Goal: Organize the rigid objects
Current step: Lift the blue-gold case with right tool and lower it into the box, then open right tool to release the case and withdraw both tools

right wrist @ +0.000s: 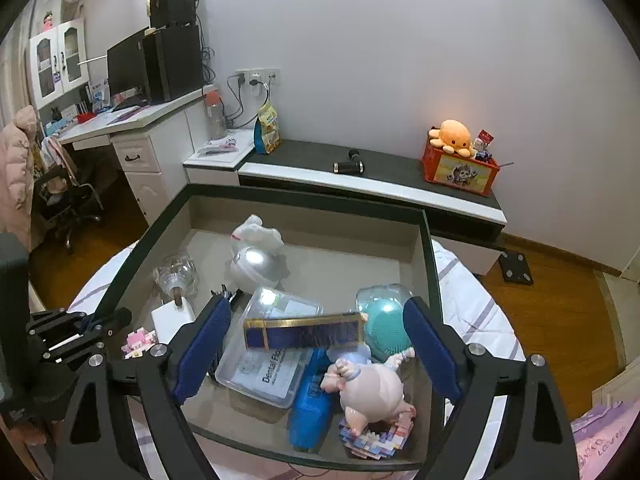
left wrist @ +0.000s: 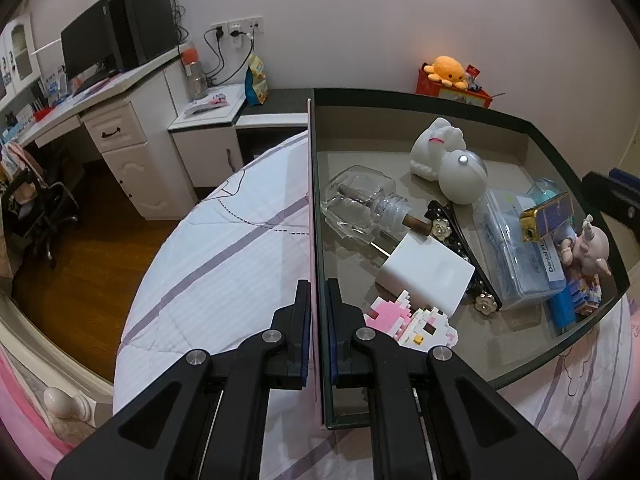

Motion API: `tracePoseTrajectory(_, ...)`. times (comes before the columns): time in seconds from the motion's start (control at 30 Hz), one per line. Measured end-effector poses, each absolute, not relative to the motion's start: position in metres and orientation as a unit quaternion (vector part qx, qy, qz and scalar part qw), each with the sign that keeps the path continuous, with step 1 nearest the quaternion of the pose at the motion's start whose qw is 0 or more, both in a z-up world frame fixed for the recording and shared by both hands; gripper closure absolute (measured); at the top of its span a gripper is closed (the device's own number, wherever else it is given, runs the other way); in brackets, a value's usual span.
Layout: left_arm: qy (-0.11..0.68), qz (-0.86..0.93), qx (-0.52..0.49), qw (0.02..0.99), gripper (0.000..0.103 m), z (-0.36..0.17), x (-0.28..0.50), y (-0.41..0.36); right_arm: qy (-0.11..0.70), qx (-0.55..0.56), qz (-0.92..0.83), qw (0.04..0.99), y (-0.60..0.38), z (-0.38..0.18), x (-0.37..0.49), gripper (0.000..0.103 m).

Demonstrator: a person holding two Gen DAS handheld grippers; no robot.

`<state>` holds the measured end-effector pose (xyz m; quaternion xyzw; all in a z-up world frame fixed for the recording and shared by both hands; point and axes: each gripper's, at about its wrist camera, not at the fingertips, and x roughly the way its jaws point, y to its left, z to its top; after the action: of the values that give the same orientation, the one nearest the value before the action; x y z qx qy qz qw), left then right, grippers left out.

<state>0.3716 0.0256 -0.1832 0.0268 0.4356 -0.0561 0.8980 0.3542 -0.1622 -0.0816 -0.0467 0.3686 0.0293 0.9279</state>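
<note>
Fingers (left wrist: 319, 292) pinch box wall (left wrist: 313, 200), angled downward.

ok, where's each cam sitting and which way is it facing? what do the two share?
Left wrist: sits on the left claw, looking down along the left wall of the box, which it is clamped on; only its own black fingers show.
Right wrist: sits on the right claw, open above the box interior, facing the blue-and-gold box and the pig figure; the left claw shows at lower left.
Shared: the box, white rabbit figure, dental floss case, orange octopus plush.
</note>
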Motion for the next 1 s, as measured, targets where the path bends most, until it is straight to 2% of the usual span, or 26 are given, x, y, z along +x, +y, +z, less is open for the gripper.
tracePoseTrajectory(0.17, 0.435, -0.045, 0.026, 0.899, 0.091, -0.183, 0.371, 0.026, 0.379, -0.044, 0.025, 0.924, -0.164, -0.086, 0.352, 0.013)
tracePoseTrajectory(0.23, 0.434, -0.035, 0.031, 0.900, 0.085, -0.181, 0.369, 0.025, 0.377, -0.040, 0.022, 0.925, -0.166, -0.085, 0.347, 0.013)
tracePoseTrajectory(0.3, 0.427, -0.020, 0.039, 0.903, 0.065, -0.177, 0.365, 0.024, 0.375, -0.037, 0.020, 0.926, -0.166, -0.083, 0.341, 0.013)
tracePoseTrajectory(0.4, 0.410, -0.020, 0.036, 0.911, 0.049, -0.169, 0.354, 0.026, 0.368, -0.031, 0.015, 0.929, -0.167, -0.078, 0.329, 0.013)
tracePoseTrajectory(0.5, 0.396, -0.018, 0.035, 0.918, 0.043, -0.158, 0.340, 0.025, 0.360, -0.029, 0.008, 0.932, -0.167, -0.071, 0.310, 0.013)
tracePoseTrajectory(0.67, 0.369, -0.025, 0.031, 0.928, 0.038, -0.136, 0.310, 0.022, 0.338, -0.027, 0.000, 0.941, -0.165, -0.054, 0.272, 0.013)
tracePoseTrajectory(1.0, 0.259, -0.032, 0.027, 0.965, 0.025, -0.070, 0.213, 0.015, 0.271, -0.034, -0.031, 0.961, -0.159, -0.017, 0.175, 0.013)
